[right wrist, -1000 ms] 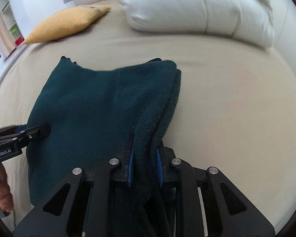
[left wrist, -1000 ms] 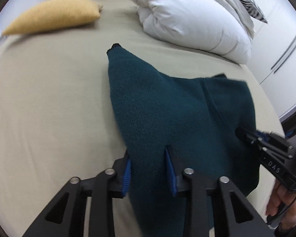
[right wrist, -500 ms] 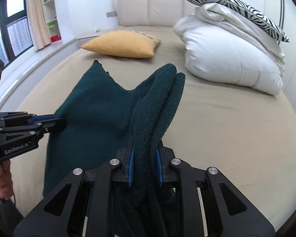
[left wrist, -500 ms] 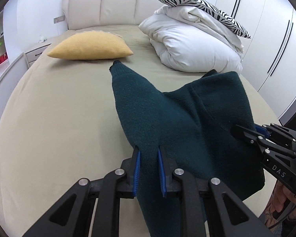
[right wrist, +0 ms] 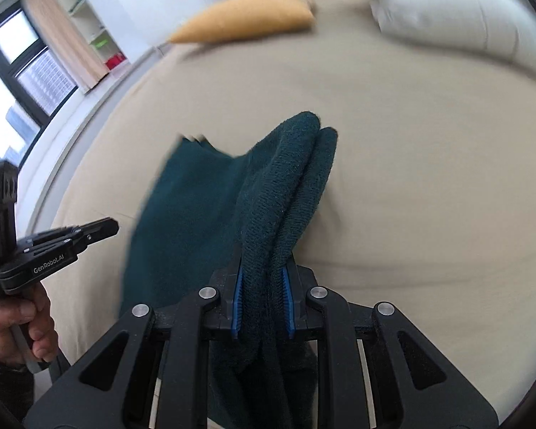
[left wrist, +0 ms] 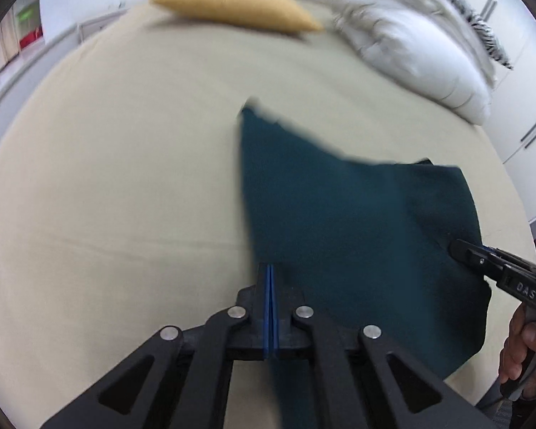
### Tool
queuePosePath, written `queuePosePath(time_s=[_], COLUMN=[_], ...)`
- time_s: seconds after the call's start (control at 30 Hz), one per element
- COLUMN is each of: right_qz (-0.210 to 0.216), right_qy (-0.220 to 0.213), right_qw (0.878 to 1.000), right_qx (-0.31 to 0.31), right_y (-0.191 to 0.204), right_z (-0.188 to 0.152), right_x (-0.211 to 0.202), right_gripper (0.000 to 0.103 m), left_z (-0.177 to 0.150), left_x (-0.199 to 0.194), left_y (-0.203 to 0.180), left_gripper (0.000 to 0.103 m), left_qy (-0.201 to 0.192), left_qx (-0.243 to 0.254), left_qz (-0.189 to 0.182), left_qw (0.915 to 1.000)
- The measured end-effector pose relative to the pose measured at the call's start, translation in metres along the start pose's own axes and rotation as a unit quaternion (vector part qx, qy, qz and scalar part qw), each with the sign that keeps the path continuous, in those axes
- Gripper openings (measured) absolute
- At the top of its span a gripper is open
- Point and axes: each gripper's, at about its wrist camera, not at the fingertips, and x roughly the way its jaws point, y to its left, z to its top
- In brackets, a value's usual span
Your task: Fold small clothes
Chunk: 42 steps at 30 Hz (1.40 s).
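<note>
1. A bedroom: a wide bed [left wrist: 125,186] under a beige sheet, with a yellow cushion [left wrist: 232,9] and a heap of white pillows [left wrist: 411,46] at the far end, and a window at the left of the right wrist view.

2. The task's thing, a dark green knit garment [left wrist: 339,221], lies spread on the near right part of the bed, one pointed corner reaching toward the cushion.

3. The right gripper [right wrist: 264,296] pinches a thick bunched fold of the garment between its blue pads; the fold rises in a double ridge in front of it.

4. The left gripper [left wrist: 270,300] has its blue pads pressed flat together at the garment's near left edge. Whether a thin layer of cloth is caught between them cannot be told (dark cloth hangs just below the fingers, but the pads look to meet with nothing between).

5. The step in hand looks like carrying the near edge to lay or fold the garment, both hands together.

6. To do it well:
   - make sure of the left hold first; if the edge has slipped out, take it again deeper into the cloth;
   - keep both grippers level with each other so the edge stays straight and taut (knit sags and stretches easily);
   - lay the fold down low, letting the far corner stay flat on the sheet, then let go.
</note>
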Motion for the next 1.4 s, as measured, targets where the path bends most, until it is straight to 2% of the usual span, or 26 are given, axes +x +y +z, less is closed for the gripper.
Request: queuePosePath(time_s=[0.07, 0.1, 0.17, 0.2, 0.33, 0.37, 0.43, 0.47, 0.5, 0.57, 0.67, 0.7, 0.77, 0.8, 0.87, 0.93, 0.97, 1.0, 1.03, 1.1, 1.17, 1.27, 1.4], right_qz=[0.003, 0.04, 0.087, 0.091, 0.087, 0.089, 0.095, 0.099, 0.104, 0.113, 0.125, 0.13, 0.143, 0.151, 0.167, 0.137, 0.127, 0.118, 0.121, 0.113, 0.096, 0.09, 0.119], right_qy=[0.023, 0.028, 0.016, 0.013, 0.006, 0.005, 0.003, 0.002, 0.002, -0.001, -0.007, -0.009, -0.015, -0.013, 0.005, 0.026, 0.027, 0.029, 0.034, 0.038, 0.034, 0.018, 0.009], right_qw=[0.998, 0.995, 0.989, 0.989, 0.992, 0.992, 0.991, 0.99, 0.988, 0.986, 0.982, 0.98, 0.977, 0.976, 0.974, 0.982, 0.985, 0.987, 0.987, 0.988, 0.991, 0.992, 0.99], right_qx=[0.05, 0.083, 0.115, 0.115, 0.091, 0.091, 0.098, 0.104, 0.112, 0.122, 0.141, 0.149, 0.156, 0.158, 0.153, 0.124, 0.114, 0.105, 0.105, 0.103, 0.089, 0.082, 0.068], right_y=[-0.036, -0.053, -0.071, -0.071, -0.067, -0.067, -0.069, -0.07, -0.072, -0.093, -0.103, -0.105, -0.105, -0.105, -0.101, -0.091, -0.088, -0.085, -0.084, -0.082, -0.075, -0.066, -0.058], right_z=[-0.012, -0.017, -0.024, -0.032, -0.032, -0.029, -0.029, -0.03, -0.032, -0.029, -0.033, -0.034, -0.038, -0.039, -0.041, -0.042, -0.04, -0.037, -0.035, -0.032, -0.03, -0.026, -0.026], right_x=[0.027, 0.034, 0.035, 0.033, 0.03, 0.03, 0.03, 0.029, 0.029, 0.03, 0.028, 0.027, 0.019, 0.018, 0.02, 0.025, 0.026, 0.027, 0.028, 0.027, 0.022, 0.012, -0.007], right_gripper=[0.018, 0.019, 0.023, 0.027, 0.03, 0.03, 0.03, 0.031, 0.033, 0.04, 0.051, 0.055, 0.057, 0.058, 0.058, 0.057, 0.055, 0.043, 0.036, 0.031, 0.028, 0.026, 0.025], left_z=[-0.007, -0.01, -0.012, -0.011, -0.012, -0.008, -0.003, -0.004, -0.006, -0.007, -0.002, -0.002, 0.0, 0.0, 0.0, 0.004, 0.005, 0.008, 0.009, 0.009, 0.009, 0.009, 0.005], left_x=[0.007, 0.007, 0.002, -0.002, -0.017, -0.018, -0.014, -0.013, -0.009, -0.001, 0.015, 0.019, 0.032, 0.039, 0.041, 0.046, 0.048, 0.048, 0.046, 0.04, 0.033, 0.007, -0.007], left_y=[0.005, 0.007, 0.008, 0.008, 0.003, 0.0, -0.005, -0.005, -0.003, 0.0, 0.003, 0.005, 0.005, 0.008, 0.008, 0.003, 0.001, -0.003, -0.006, -0.013, -0.015, -0.021, -0.025], left_gripper=[0.0, 0.0, 0.0, 0.0, 0.0, 0.004, 0.026, 0.052, 0.065, 0.069, 0.078, 0.08, 0.087, 0.087, 0.086, 0.07, 0.066, 0.06, 0.057, 0.048, 0.043, 0.041, 0.042], left_qy=[-0.003, -0.006, -0.013, -0.019, -0.042, -0.048, -0.052, -0.054, -0.056, -0.054, -0.032, -0.025, 0.002, 0.015, 0.014, 0.026, 0.033, 0.036, 0.037, 0.034, 0.03, 0.011, -0.003], left_qx=[-0.006, -0.01, -0.014, -0.014, -0.009, -0.007, -0.025, -0.029, -0.036, -0.055, -0.096, -0.103, -0.108, -0.114, -0.123, -0.124, -0.126, -0.122, -0.115, -0.102, -0.097, -0.081, -0.052], left_qz=[0.0, -0.004, -0.009, -0.01, -0.012, -0.013, -0.002, -0.001, -0.009, -0.047, -0.128, -0.142, -0.149, -0.157, -0.167, -0.174, -0.176, -0.168, -0.16, -0.147, -0.143, -0.136, -0.103], left_qw=[1.0, 0.9999, 0.9998, 0.9997, 0.999, 0.9987, 0.9983, 0.9981, 0.9978, 0.9959, 0.9866, 0.9842, 0.983, 0.9809, 0.9782, 0.9764, 0.9758, 0.9775, 0.9796, 0.9833, 0.9845, 0.9874, 0.9933])
